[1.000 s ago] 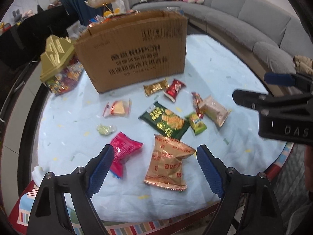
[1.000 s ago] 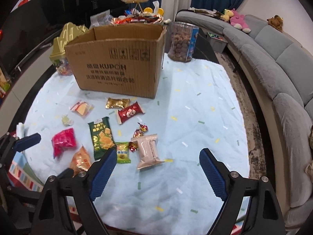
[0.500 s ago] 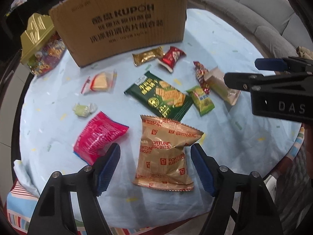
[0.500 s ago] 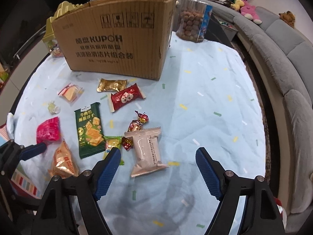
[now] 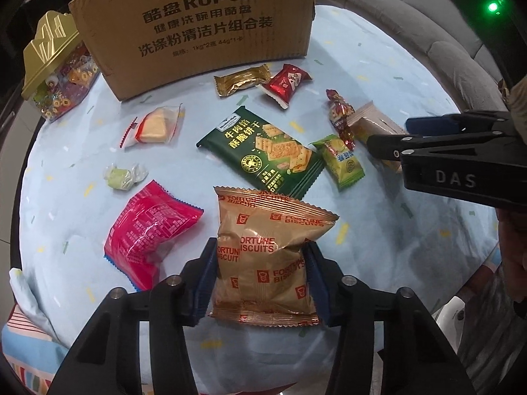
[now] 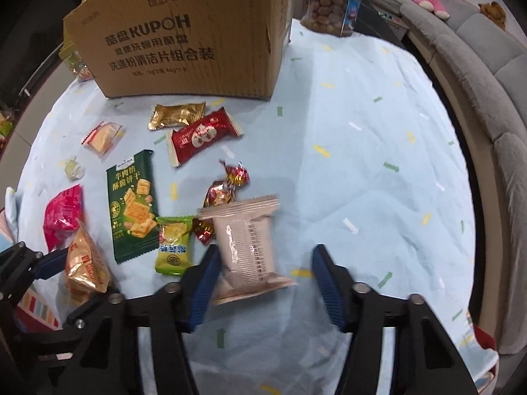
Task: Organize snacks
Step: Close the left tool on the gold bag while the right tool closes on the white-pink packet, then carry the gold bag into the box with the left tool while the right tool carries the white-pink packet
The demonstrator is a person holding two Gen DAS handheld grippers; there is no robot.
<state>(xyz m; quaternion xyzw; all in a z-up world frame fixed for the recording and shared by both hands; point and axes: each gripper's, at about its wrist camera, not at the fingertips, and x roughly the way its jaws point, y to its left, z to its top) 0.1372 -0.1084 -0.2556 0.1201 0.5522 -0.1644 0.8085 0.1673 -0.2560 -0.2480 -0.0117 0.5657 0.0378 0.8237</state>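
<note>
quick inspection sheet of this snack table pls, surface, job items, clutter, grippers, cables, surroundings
surface: table under pale blue confetti-print cloth
job's things: gold biscuit bag, pink packet, green cracker pack, cardboard box
clutter: candy tin, jar of brown balls
grippers: left gripper closing, pads on biscuit bag; right gripper closing, pink packet between fingers, one side clear
cables: nothing seen
surroundings: grey sofa

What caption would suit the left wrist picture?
Left gripper closing on a gold biscuit bag before a cardboard box.
</note>
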